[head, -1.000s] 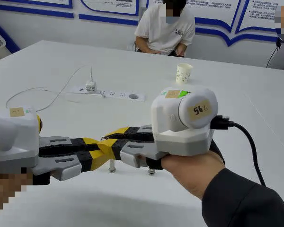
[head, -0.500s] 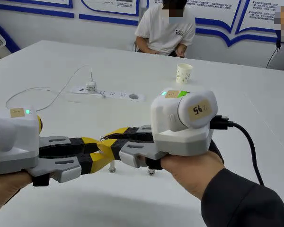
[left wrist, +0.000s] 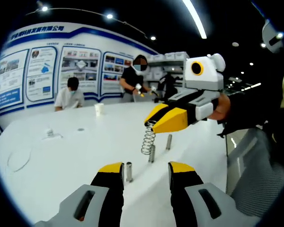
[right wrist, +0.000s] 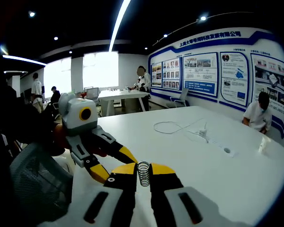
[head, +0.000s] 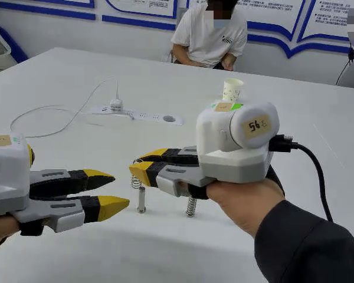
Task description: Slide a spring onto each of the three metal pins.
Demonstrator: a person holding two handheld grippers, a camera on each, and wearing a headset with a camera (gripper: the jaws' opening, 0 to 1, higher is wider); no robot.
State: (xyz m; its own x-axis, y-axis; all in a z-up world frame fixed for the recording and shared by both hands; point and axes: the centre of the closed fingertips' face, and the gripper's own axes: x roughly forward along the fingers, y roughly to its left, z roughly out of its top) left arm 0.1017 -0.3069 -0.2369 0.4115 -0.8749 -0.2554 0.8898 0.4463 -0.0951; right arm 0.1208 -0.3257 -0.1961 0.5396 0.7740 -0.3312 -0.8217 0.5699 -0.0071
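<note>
Head view: left hand-held gripper (head: 119, 190) has pulled away, spread. Right hand-held gripper (head: 134, 165) alone pinches the spring (head: 135, 181); pin (head: 141, 199) next

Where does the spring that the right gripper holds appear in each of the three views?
Head view: the spring hangs from the right gripper's fingertips, left of centre.
Left gripper view: centre, hanging under the right gripper that comes in from the right.
Right gripper view: bottom centre, clamped between the fingers.
Shared landmark: the seated person in a white shirt beyond the table.
</note>
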